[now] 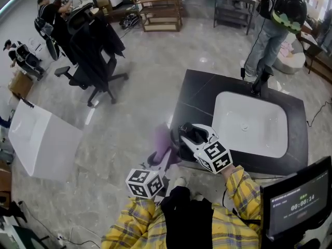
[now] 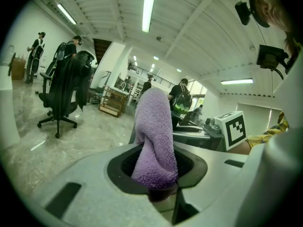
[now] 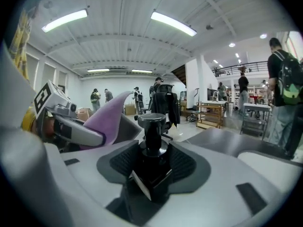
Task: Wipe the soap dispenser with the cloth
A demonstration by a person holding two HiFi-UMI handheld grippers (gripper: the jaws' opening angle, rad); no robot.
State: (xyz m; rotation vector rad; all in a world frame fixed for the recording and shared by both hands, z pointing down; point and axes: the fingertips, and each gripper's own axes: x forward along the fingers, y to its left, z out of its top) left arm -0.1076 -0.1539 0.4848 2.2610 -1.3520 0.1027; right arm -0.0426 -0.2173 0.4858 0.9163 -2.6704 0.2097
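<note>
At the near left corner of the black bench [image 1: 205, 95], both claws meet above the edge where the stone top gives way to the floor. The right claw [image 1: 190, 134] is closed on a black soap dispenser [image 1: 195, 134]. In the right gripper view its ribbed pads press on either side of the dispenser's square body [image 3: 152, 168], and the pump head [image 3: 151, 120] stands upright above them. The left claw [image 1: 162, 162] is clamped on a purple terry cloth [image 1: 163, 143]. In the left gripper view the cloth [image 2: 155, 138] rises from between the closed pads as a folded, upright roll.

Seen from the right gripper view, the cloth [image 3: 110, 113] is just beside the dispenser on its left. Whether the two touch cannot be told.

Behind the claws, a white sink basin [image 1: 250, 123] is set into the bench, with a black faucet [image 1: 258, 83] at its far rim. A black office chair [image 1: 91, 51] stands on the floor well to the left. A monitor [image 1: 300, 202] is at the lower right.
</note>
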